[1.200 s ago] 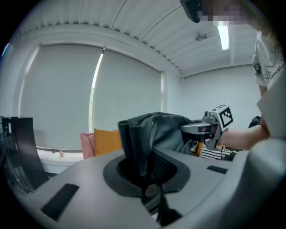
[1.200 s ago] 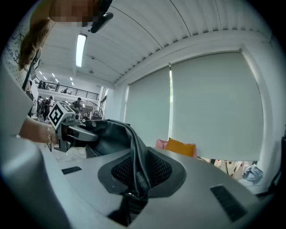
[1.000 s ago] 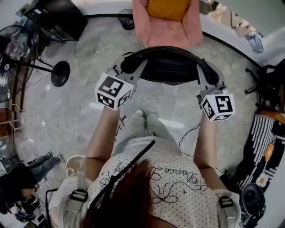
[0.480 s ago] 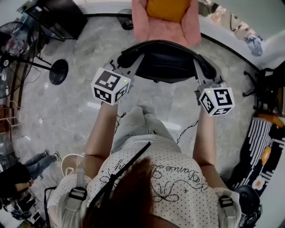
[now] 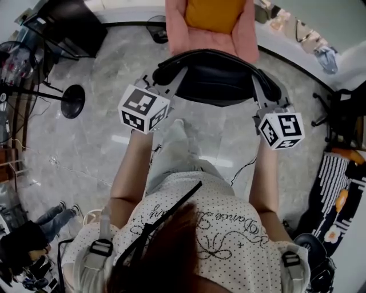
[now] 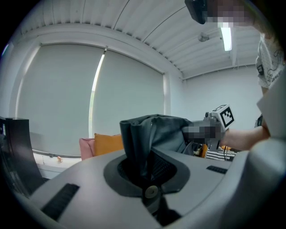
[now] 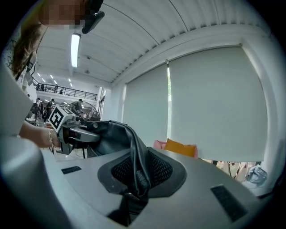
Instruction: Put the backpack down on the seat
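A black backpack (image 5: pixel 214 80) hangs in the air between the two grippers, above the grey floor and just short of the pink armchair (image 5: pixel 213 35). My left gripper (image 5: pixel 162 78) is shut on the bag's left side. Dark fabric (image 6: pixel 136 143) is bunched between its jaws in the left gripper view. Pinching the bag's right side is my right gripper (image 5: pixel 261 91), with a fold of black material (image 7: pixel 136 167) between its jaws. An orange cushion (image 5: pixel 213 12) lies on the seat of the armchair.
A fan on a round black base (image 5: pixel 72 101) stands on the floor at the left. A dark table (image 5: pixel 63 26) sits at the far left corner. Black gear and a striped cloth (image 5: pixel 337 171) crowd the right edge. Cables trail across the marble floor (image 5: pixel 86 149).
The backpack and both grippers have moved forward, closer to the pink armchair. The person has stepped forward with them. Both grips look the same.
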Demonstrator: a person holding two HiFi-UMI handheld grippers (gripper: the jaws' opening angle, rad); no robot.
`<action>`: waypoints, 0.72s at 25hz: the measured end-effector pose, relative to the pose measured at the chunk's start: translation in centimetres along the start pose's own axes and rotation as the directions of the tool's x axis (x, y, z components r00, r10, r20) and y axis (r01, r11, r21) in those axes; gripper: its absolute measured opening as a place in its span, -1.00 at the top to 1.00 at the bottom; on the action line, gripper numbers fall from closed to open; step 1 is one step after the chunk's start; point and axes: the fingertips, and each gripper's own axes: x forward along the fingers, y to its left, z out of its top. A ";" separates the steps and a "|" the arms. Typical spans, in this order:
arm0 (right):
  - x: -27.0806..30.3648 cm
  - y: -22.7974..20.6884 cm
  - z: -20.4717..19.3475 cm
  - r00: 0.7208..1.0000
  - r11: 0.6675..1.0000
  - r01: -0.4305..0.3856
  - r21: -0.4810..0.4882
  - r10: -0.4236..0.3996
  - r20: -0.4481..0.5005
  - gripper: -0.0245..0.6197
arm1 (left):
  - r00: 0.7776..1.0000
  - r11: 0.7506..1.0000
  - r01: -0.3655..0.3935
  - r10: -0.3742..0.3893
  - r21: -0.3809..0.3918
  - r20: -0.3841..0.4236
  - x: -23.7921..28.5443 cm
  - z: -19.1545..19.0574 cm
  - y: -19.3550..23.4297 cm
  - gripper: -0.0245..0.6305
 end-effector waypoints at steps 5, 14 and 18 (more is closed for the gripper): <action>5.9 -2.7 0.9 0.999 0.999 0.036 0.006 -0.036 0.004 0.73 | 0.999 0.999 0.034 -0.034 0.004 0.009 4.3 0.8 5.7 0.82; 15.5 -6.1 2.9 0.996 0.996 0.093 0.017 -0.093 0.012 0.73 | 0.996 0.996 0.087 -0.088 0.029 0.017 10.1 2.7 15.1 0.82; 17.3 -7.5 3.4 0.994 0.994 0.106 0.021 -0.106 -0.002 0.73 | 0.994 0.994 0.104 -0.104 0.022 0.013 12.1 3.3 16.9 0.82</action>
